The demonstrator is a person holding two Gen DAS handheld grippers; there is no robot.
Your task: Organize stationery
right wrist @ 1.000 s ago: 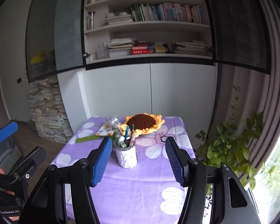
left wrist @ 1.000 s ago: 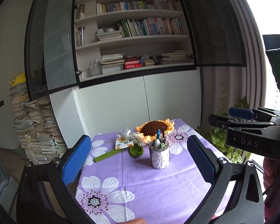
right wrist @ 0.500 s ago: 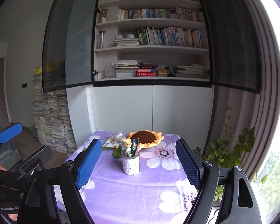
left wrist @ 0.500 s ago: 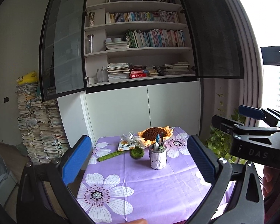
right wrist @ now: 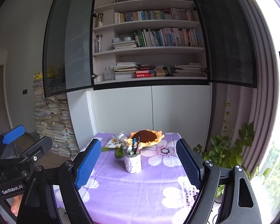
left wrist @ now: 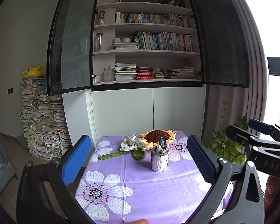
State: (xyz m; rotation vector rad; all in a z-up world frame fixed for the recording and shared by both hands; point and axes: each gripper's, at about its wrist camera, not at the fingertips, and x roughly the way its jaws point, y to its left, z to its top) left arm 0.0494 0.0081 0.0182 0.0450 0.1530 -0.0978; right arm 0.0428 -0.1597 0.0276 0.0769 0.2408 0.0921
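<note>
Because both cameras sit well back from the work, the small table under its purple cloth printed with big white flowers point(left wrist: 158, 192) fills the lower middle of each view, standing just in front of the tall white bookcase with dark glass doors swung open point(left wrist: 147, 59); I judge that placing keeps the shelves' books within reach of a desk. Next in size, the left gripper point(left wrist: 138, 160), black with blue pads, stands with its jaws spread wide and nothing between them, held short of the table's near edge as if framing the scene, not reaching. Likewise the right gripper point(right wrist: 138, 162) is released and empty, its blue pads flanking the view of the cup from a distance. On the far side of the cloth lies a crocheted sunflower mat, brown in the centre with a yellow rim point(left wrist: 158, 137), probably a decoration. Beside it rests a green ribbed ruler-like strip point(left wrist: 112, 155), flat and loose, seemingly the one piece still to be tidied. Nearer the middle stands the white speckled pen cup point(left wrist: 159, 161), upright and already holding several pens and markers point(left wrist: 161, 146) tip-up, so most of the job looks done.
</note>
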